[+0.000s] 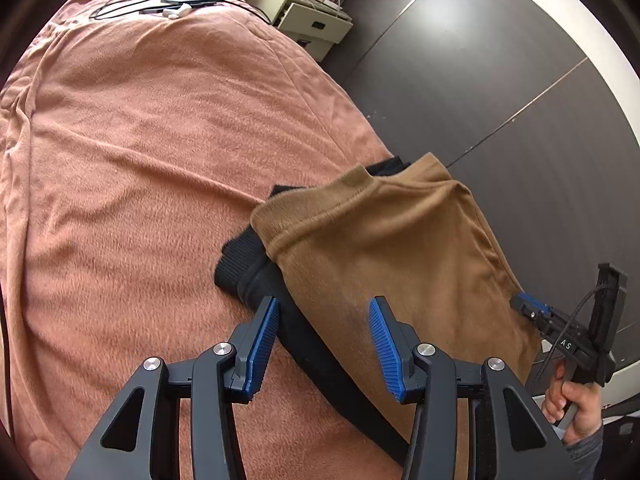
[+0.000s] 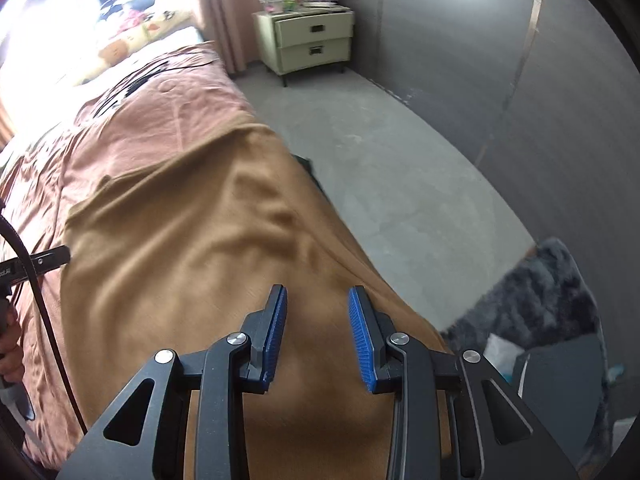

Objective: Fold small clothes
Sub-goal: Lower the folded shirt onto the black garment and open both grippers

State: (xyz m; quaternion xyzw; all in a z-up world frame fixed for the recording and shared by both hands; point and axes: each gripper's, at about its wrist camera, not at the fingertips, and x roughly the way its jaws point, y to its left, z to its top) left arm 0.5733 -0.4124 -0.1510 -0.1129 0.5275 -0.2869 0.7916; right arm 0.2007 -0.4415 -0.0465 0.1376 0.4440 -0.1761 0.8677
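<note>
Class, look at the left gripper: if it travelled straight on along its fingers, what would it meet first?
Probably the black garment lying under the tan garment's edge, on the pink blanket. The left gripper is open with nothing between its pads; depth is uncertain.

Both grippers: black frames with triangular cutouts, ribbed blue pads [image 1: 264, 344], round silver screws at the linkage pivots. Right gripper [image 1: 520, 306] has white "AS" lettering on its body and a thin black cable looping beside it. Person's right hand [image 1: 574, 408] shows a dark grey-blue sleeve cuff.
</note>
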